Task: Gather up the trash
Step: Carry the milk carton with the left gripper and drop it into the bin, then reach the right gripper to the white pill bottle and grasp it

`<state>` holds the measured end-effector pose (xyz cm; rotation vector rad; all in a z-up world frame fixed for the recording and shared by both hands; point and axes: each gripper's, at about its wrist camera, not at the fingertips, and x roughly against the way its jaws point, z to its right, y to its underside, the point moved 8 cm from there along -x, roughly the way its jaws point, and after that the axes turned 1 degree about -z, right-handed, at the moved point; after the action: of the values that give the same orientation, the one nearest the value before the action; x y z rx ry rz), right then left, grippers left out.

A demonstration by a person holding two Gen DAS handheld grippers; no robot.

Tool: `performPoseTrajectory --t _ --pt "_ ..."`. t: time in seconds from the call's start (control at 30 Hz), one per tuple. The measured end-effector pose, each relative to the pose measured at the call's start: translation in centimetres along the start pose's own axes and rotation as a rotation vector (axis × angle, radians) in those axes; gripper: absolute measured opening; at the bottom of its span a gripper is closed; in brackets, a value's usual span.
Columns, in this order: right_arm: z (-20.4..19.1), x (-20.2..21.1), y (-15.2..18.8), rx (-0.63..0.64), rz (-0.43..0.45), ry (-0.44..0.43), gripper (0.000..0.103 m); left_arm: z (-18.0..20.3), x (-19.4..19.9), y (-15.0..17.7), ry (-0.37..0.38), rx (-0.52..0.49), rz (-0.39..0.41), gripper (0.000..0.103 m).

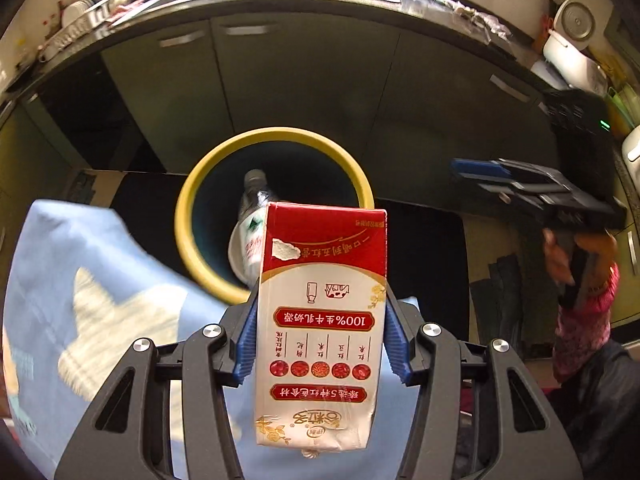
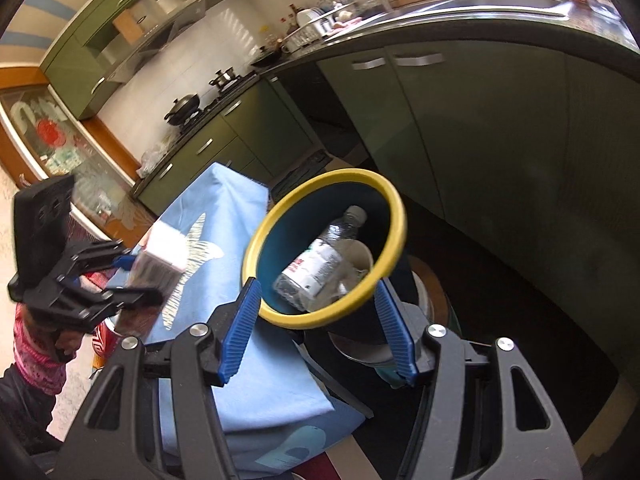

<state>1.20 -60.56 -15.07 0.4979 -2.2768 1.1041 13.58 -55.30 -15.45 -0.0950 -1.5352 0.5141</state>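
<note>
The left tongs (image 1: 320, 340) grasp a red-and-white milk carton (image 1: 322, 320) at mid-height, filling the lower centre of the left wrist view, just short of the yellow-rimmed bin (image 1: 276, 136) above it. A plastic bottle (image 1: 250, 232) already lies inside. The right tongs (image 2: 318, 328) are spread apart and hold nothing, framing the bin from the lower centre. To drop cleanly, carry the carton fully over the rim before releasing, clear of the blue cloth (image 1: 100, 280) at lower left.
</note>
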Motion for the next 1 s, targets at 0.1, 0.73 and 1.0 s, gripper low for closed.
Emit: performPoseTrajectory --t 0.1,0.73,1.0 --pt "1.1 0.2 0.4 -0.029 -0.001 -0.001 0.059 0.1 -3.5 -3.4 -0.009 -0.007 -0.030 0.052" --pt "-0.1 -4.0 1.5 -0.017 -0.100 -0.047 0.061 -3.7 6.5 0.3 -0.032 0.172 0.199 0.073" --pt "-7.4 -6.6 0.6 0.154 -0.171 -0.066 0.061 -5.6 15.9 13.5 -0.135 0.285 0.341 0.080"
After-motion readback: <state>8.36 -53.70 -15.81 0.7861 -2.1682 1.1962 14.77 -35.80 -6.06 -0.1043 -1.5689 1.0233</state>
